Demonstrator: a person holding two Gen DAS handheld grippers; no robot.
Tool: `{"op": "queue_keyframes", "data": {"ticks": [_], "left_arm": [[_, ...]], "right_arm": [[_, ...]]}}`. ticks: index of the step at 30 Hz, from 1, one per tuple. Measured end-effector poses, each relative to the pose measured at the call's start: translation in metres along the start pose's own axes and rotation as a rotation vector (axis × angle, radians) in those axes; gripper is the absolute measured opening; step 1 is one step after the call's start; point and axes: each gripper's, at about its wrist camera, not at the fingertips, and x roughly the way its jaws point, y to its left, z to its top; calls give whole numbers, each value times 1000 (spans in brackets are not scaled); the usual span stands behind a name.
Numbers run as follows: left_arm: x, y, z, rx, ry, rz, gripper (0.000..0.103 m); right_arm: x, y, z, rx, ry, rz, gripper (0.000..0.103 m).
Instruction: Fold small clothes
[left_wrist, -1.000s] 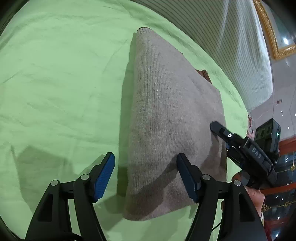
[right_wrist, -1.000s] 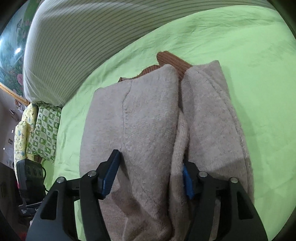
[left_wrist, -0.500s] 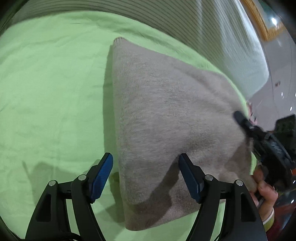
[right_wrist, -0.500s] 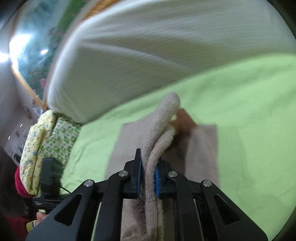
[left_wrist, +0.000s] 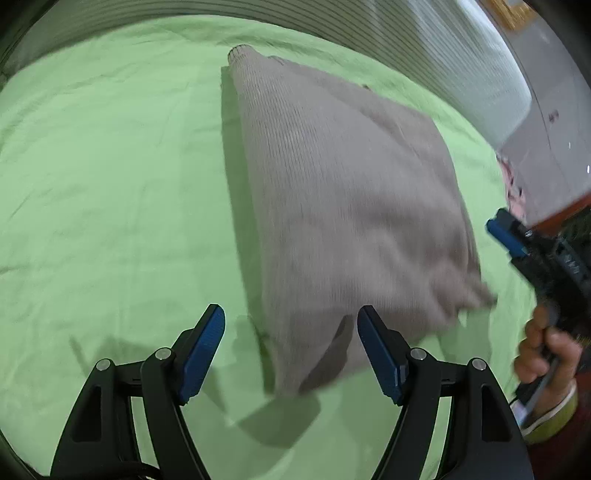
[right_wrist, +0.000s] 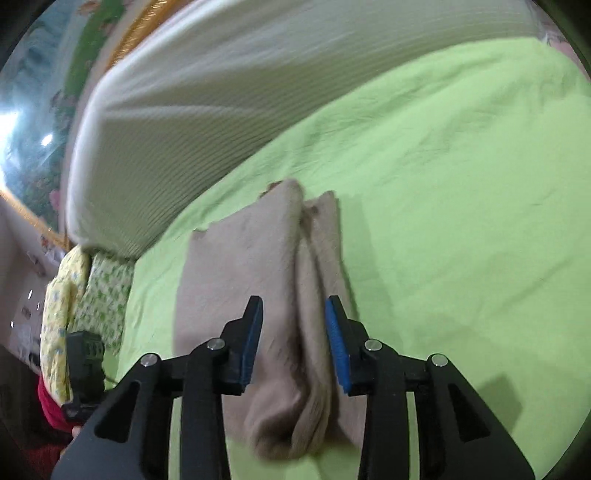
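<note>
Letting my right tool (right_wrist: 294, 341) spring apart off the folded beige sweater (left_wrist: 347, 206), left tool (left_wrist: 290, 345) apart and empty, I judged that fold done.

right tongs (right_wrist: 294, 341) just opening | folded beige sweater (right_wrist: 258, 280) between, unpinched | green sheet (right_wrist: 443, 221)

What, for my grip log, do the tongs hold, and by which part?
Nothing. The left tongs stand open above the sweater; the right tongs have just been opening, with the sweater's fold between them but not pinched.
</note>
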Motion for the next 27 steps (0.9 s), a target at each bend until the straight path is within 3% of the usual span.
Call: {"op": "queue_keyframes", "data": {"ticks": [4,6,9,17,20,24,27], "left_arm": [[-8,-5,-38,91,-9,71,75],[-5,-11,-52,119,-6,100,75],[4,-15,-61,130,3,111,75],[14,-13,-59,86,-22,142,75],[13,-5,-61,58,-48,202,75],[13,3,-63,1,-57,210,72],[10,2,-64,0,-64,220,67]], "right_arm": [[-11,22,-26,-124,65,0,37],[-6,32,-37,-186,104,-50,37],[0,32,-43,-205,148,-67,37],[14,38,-32,-231,207,-94,37],[16,37,-27,-258,215,-120,37],[34,29,-33,-284,338,-177,37],[40,24,-36,-289,371,-173,37]]}}
